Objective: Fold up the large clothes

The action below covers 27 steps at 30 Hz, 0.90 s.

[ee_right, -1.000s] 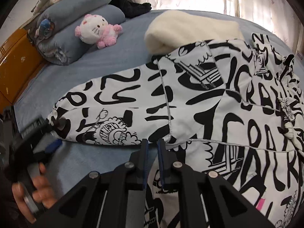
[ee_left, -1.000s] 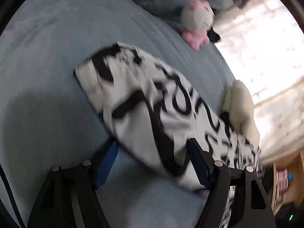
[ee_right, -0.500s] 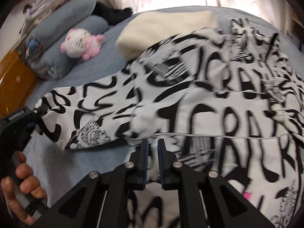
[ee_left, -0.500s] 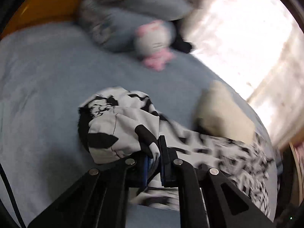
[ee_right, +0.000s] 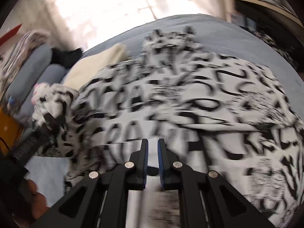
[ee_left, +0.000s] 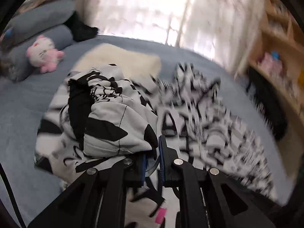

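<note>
1. Sleeve (ee_left: 106, 117) slip is the main risk: the left gripper (ee_left: 153, 153) is clamped on a bunched end of the black-and-white hoodie (ee_right: 190, 102) and holds it lifted above the rest of the garment. Only a small pinch of cloth appears to sit between the blue pads, so a quick swing could pull it free.

2. Hoodie position: it lies spread across the blue bedsheet (ee_left: 20, 114), with one edge just beside or over a cream blanket (ee_left: 117, 60). Dragging the raised sleeve across might snag that blanket or shift it.

3. Right gripper (ee_right: 152, 146): its jaws stand nearly together with a narrow gap, low over the hoodie's near edge. Blur hides whether any cloth is caught there, so I cannot tell if it is gripping. If it holds nothing, the body of the hoodie may slide with the sleeve and the fold would land crooked.

4. Bunching: the lifted sleeve is crumpled, not flat. Laid down like that, it would probably leave a lump under later folds.

5. Pink plush toy (ee_left: 44, 54) sits well apart and looks unlikely to interfere.
</note>
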Motion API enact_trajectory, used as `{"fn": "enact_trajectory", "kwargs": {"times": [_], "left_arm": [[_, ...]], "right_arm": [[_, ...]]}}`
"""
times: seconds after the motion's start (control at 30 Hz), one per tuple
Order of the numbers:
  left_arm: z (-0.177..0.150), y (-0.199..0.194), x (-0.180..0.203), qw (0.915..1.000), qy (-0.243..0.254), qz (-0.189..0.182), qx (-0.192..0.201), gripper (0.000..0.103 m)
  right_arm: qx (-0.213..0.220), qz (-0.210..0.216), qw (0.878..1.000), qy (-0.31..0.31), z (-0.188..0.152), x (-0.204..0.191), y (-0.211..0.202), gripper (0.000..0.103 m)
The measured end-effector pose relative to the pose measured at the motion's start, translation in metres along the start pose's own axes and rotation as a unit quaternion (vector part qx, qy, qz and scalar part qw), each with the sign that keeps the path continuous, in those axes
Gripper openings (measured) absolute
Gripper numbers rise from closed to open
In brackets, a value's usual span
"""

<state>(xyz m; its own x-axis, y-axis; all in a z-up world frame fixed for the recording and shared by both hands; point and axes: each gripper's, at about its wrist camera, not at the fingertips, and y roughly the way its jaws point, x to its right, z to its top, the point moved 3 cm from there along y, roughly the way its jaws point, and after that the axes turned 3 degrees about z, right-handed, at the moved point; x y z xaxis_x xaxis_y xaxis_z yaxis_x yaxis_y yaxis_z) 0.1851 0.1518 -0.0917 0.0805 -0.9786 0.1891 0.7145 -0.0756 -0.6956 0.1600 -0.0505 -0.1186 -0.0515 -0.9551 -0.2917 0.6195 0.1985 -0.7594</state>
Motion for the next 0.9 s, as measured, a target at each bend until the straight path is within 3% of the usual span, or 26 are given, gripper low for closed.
{"fn": "enact_trajectory", "kwargs": {"times": [0.13, 0.23, 0.27, 0.3, 0.47, 0.67, 0.7, 0.8, 0.9], "left_arm": [[-0.040, 0.036, 0.047, 0.9967, 0.051, 0.011, -0.062, 0.013], [-0.062, 0.054, 0.062, 0.9927, 0.066, 0.012, -0.100, 0.039], [-0.065, 0.054, 0.063, 0.9921, 0.065, 0.006, -0.107, 0.056], [-0.068, 0.052, 0.066, 0.9919, 0.061, -0.005, -0.112, 0.062], [-0.064, 0.029, 0.067, 0.9938, 0.063, -0.021, -0.089, 0.067], [-0.051, -0.009, 0.043, 0.9964, 0.026, -0.031, -0.075, 0.071], [-0.049, -0.013, 0.038, 0.9963, 0.023, -0.034, -0.075, 0.071], [-0.049, -0.021, 0.025, 0.9964, 0.013, -0.036, -0.076, 0.071], [-0.050, -0.026, 0.010, 0.9965, 0.001, -0.035, -0.076, 0.071]], "right_arm": [[-0.010, -0.013, 1.000, 0.025, -0.003, 0.044, -0.002, 0.010], [-0.015, -0.004, 0.999, 0.035, -0.005, 0.059, -0.003, 0.010], [-0.015, 0.001, 0.999, 0.037, -0.005, 0.063, -0.003, 0.010], [-0.016, 0.007, 0.999, 0.038, -0.005, 0.065, -0.003, 0.010], [-0.021, 0.034, 0.999, 0.034, -0.005, 0.067, -0.004, 0.010], [-0.036, 0.074, 0.996, 0.034, -0.004, 0.058, 0.004, 0.012], [-0.040, 0.080, 0.995, 0.035, -0.004, 0.057, 0.006, 0.014], [-0.069, 0.117, 0.990, 0.047, -0.003, 0.050, 0.022, 0.036], [-0.089, 0.130, 0.985, 0.064, 0.003, 0.048, 0.041, 0.040]]}}
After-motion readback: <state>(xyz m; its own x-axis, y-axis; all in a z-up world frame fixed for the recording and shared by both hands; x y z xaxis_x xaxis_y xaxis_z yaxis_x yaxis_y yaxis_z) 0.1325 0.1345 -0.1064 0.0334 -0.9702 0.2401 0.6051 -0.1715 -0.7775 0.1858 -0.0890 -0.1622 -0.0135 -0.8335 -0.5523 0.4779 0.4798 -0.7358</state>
